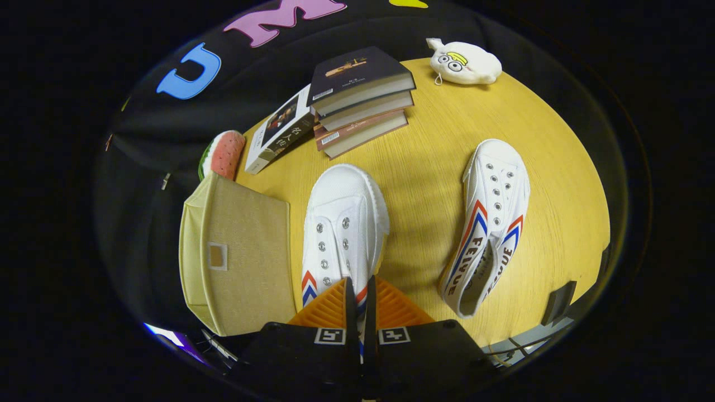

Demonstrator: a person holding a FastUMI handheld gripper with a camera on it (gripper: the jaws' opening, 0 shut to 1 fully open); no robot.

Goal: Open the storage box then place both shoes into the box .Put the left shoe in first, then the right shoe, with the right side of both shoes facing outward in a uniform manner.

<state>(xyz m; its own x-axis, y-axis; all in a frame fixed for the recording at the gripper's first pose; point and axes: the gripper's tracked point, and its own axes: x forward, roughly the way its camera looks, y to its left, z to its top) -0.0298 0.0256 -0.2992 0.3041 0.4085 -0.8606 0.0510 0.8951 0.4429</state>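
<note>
My gripper [360, 304] has its two fingers [349, 301] pressed close together on the heel end of a white shoe [343, 223], a thin strip of its striped side caught between them; I am pinching that shoe at its back edge. The shoe stretches straight ahead of my fingers, toe pointing away, its rows of metal eyelets facing up.

Just beside it, on one side, sits the storage box [240, 257], a beige fabric thing with a small window patch on the panel that faces up (whether that panel is a lid flap or a wall I cannot tell). The held shoe's side runs right along the box's edge.

On the other side, well apart, the second shoe [489, 223] lies on the table [424, 162], tilted so that its opening and lettered inner stripes face me, toe pointing away.

The table is round, yellow wood grain. Beyond the shoes, a stack of three books [360, 100] rests near the far rim, with a fourth book [279, 131] leaning flat beside it. A watermelon-slice toy [223, 153] sits at the table's edge by the box, and a white plush toy [463, 61] with cartoon eyes lies at the far rim. Black cloth hangs behind it all.
</note>
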